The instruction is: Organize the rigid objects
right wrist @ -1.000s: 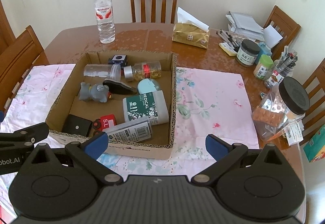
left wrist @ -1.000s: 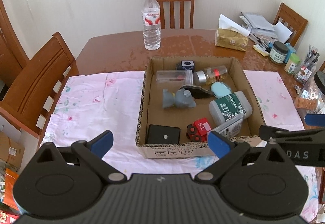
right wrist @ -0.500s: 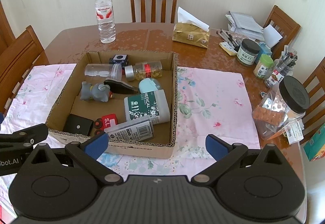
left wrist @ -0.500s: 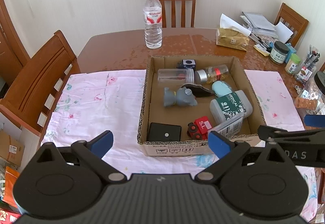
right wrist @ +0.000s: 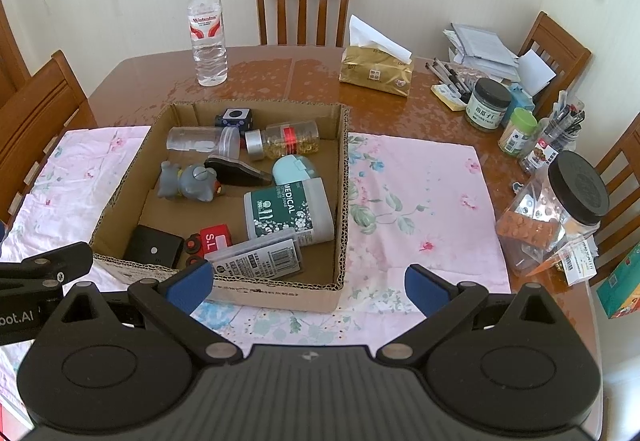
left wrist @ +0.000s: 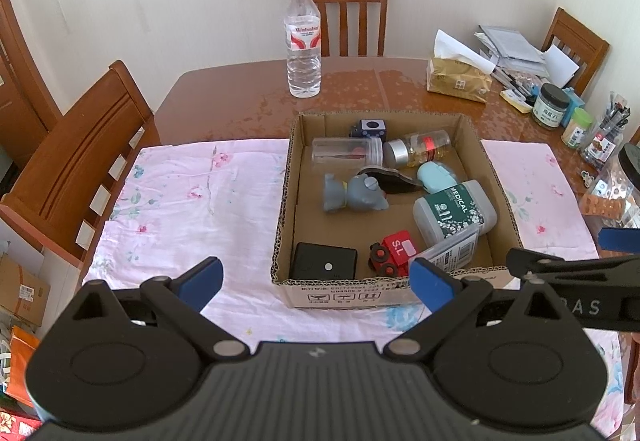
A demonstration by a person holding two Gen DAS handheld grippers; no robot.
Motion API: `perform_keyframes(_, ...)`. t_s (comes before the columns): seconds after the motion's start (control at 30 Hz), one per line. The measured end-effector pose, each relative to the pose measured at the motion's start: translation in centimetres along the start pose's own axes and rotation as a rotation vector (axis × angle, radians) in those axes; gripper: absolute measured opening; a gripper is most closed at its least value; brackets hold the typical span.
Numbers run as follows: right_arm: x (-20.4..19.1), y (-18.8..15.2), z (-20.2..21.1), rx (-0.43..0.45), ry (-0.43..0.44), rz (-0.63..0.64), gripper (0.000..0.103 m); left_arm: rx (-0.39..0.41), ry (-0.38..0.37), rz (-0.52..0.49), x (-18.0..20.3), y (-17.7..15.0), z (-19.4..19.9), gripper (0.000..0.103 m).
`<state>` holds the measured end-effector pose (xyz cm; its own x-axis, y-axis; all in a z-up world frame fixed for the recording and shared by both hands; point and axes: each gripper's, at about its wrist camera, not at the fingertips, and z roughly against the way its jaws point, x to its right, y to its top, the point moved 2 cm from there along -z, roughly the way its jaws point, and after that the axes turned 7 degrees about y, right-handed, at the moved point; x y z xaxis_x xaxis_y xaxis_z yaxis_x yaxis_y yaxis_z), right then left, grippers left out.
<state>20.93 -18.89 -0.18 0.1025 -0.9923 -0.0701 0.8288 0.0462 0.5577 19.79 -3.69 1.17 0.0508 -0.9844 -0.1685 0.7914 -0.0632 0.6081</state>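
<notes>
A shallow cardboard box (left wrist: 286, 177) (right wrist: 344, 177) sits on the pink floral cloth. Inside lie a green MEDICAL bottle (left wrist: 454, 209) (right wrist: 288, 211), a grey toy figure (left wrist: 354, 193) (right wrist: 188, 183), a black square case (left wrist: 325, 261) (right wrist: 154, 245), a red toy car (left wrist: 394, 252) (right wrist: 212, 237), a clear jar (left wrist: 346, 155) (right wrist: 202, 141), a capsule bottle (left wrist: 418, 149) (right wrist: 286, 140), a pale blue case (left wrist: 436, 176) and a labelled flat box (right wrist: 258, 259). My left gripper (left wrist: 316, 279) hangs open before the box's near wall. My right gripper (right wrist: 306, 281) is open near its right corner. Both hold nothing.
A water bottle (left wrist: 303, 43) (right wrist: 208, 33) stands behind the box. A tissue pack (right wrist: 376, 71), jars (right wrist: 489, 103), pens and papers crowd the table's right side. A black-lidded clear jar (right wrist: 560, 209) sits at the right edge. Wooden chairs (left wrist: 80, 157) surround the table.
Both views have shifted very slightly; the box sits a little lower and nearer. Both grippers stay open and nothing in the box has moved.
</notes>
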Motion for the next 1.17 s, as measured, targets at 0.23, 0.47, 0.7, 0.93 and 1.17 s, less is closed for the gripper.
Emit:
perform_keyframes(0.23, 0.13, 0.01, 0.07, 0.0, -0.002, 0.001, 0.103, -0.003, 0.009, 0.002, 0.07, 0.1, -0.03, 0.099)
perform_keyframes(0.47, 0.25, 0.03, 0.12, 0.0, -0.003, 0.001, 0.103, -0.006, 0.02, 0.004, 0.08, 0.16, -0.08, 0.099)
perform_keyframes(0.7, 0.18, 0.02, 0.15, 0.004, -0.003, 0.002, 0.103, -0.011, 0.026, 0.007, -0.03, 0.07, -0.14, 0.099)
perform_keyframes(0.93, 0.04, 0.06, 0.25, 0.005, -0.002, 0.002, 0.103, -0.015, 0.029, 0.008, -0.05, 0.02, -0.21, 0.099)
perform_keyframes(1.17, 0.01, 0.08, 0.27, 0.005, -0.003, 0.002, 0.103, -0.015, 0.028, 0.01, -0.09, 0.02, -0.25, 0.099)
